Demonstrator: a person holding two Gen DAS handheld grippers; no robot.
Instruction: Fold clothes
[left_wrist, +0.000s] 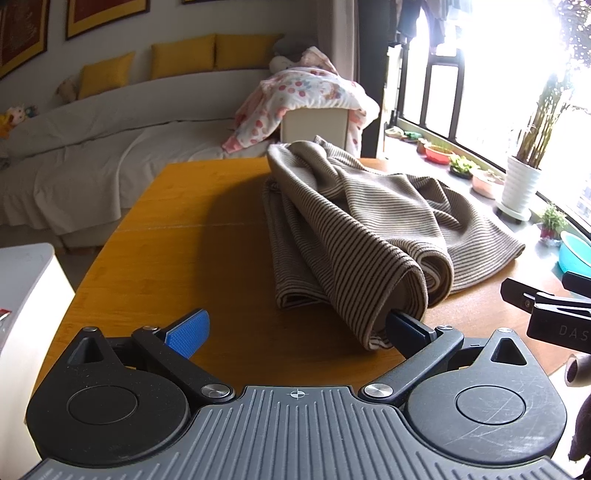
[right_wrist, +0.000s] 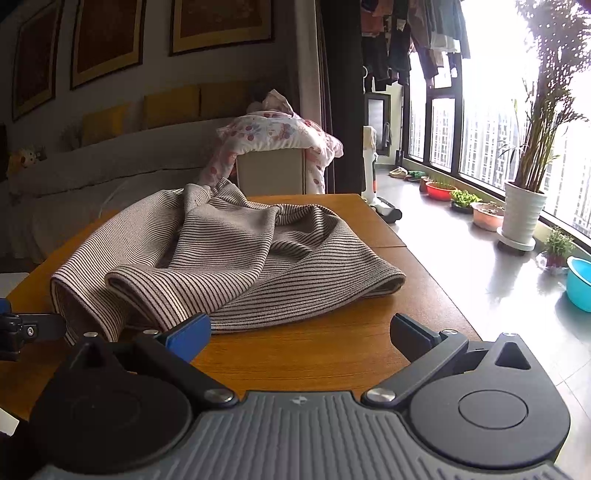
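Note:
A brown-and-cream striped garment (left_wrist: 354, 218) lies bunched on the orange wooden table (left_wrist: 177, 221). My left gripper (left_wrist: 295, 330) is open; a hanging fold of the garment drapes over its right finger, the left blue pad (left_wrist: 188, 332) is bare. In the right wrist view the garment (right_wrist: 229, 258) spreads over the table (right_wrist: 314, 350). My right gripper (right_wrist: 299, 332) is open and empty just in front of the garment's near edge, its left pad (right_wrist: 190, 334) touching the hem. The right gripper also shows at the left view's right edge (left_wrist: 554, 310).
A white-covered sofa (left_wrist: 92, 147) with yellow cushions stands behind the table, with a floral blanket (left_wrist: 306, 96) over a box. Potted plants (right_wrist: 524, 206) and a teal basin (right_wrist: 580, 284) line the window floor on the right. A white cabinet (left_wrist: 26, 295) is at left.

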